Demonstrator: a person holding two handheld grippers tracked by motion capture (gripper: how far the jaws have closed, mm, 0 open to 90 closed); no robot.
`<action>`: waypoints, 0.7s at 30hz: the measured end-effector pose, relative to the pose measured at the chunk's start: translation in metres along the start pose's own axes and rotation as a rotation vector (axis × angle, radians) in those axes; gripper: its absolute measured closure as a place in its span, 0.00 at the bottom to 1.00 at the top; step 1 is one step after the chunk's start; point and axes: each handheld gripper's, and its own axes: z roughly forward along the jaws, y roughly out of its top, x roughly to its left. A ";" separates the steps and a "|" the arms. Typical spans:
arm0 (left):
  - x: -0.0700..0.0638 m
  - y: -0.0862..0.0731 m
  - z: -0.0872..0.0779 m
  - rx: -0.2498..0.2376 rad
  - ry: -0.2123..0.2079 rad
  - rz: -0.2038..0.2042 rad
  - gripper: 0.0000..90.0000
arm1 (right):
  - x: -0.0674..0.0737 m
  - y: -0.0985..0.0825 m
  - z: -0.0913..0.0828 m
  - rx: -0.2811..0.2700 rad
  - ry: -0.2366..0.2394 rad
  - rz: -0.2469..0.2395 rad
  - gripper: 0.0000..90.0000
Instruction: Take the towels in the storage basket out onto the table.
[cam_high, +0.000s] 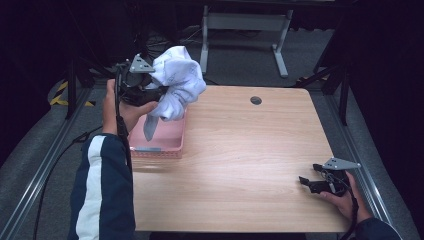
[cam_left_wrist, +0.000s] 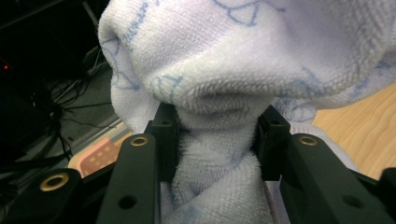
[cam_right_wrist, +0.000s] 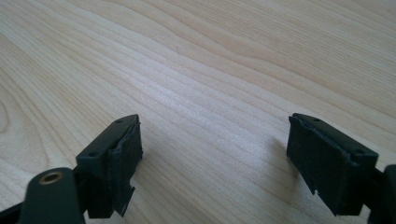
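Note:
A white towel (cam_high: 176, 80) with thin blue markings hangs bunched in the air above the pink basket (cam_high: 165, 141) at the table's left edge. My left gripper (cam_high: 161, 92) is shut on the towel; in the left gripper view its two pads squeeze a twisted neck of the towel (cam_left_wrist: 219, 144), and the rest billows above them. A tail of cloth dangles toward the basket. Near the table's front right corner my right gripper (cam_high: 308, 181) rests low over the wood, open, with bare table (cam_right_wrist: 210, 116) between its jaws.
The wooden table (cam_high: 250, 150) has a round cable hole (cam_high: 256, 100) at the back. A white desk frame (cam_high: 245, 25) stands on the grey floor behind. Dark cables and metal rails run along the left side.

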 end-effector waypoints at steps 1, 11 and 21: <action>-0.003 0.005 0.000 -0.003 0.001 0.010 0.68 | 0.000 0.000 0.000 0.000 0.000 0.000 0.20; -0.034 0.044 0.002 -0.042 -0.077 0.086 0.68 | 0.000 0.000 0.000 0.000 -0.001 0.001 0.20; -0.096 0.045 0.066 -0.007 -0.286 0.161 0.68 | 0.000 0.000 0.000 0.000 -0.001 0.001 0.20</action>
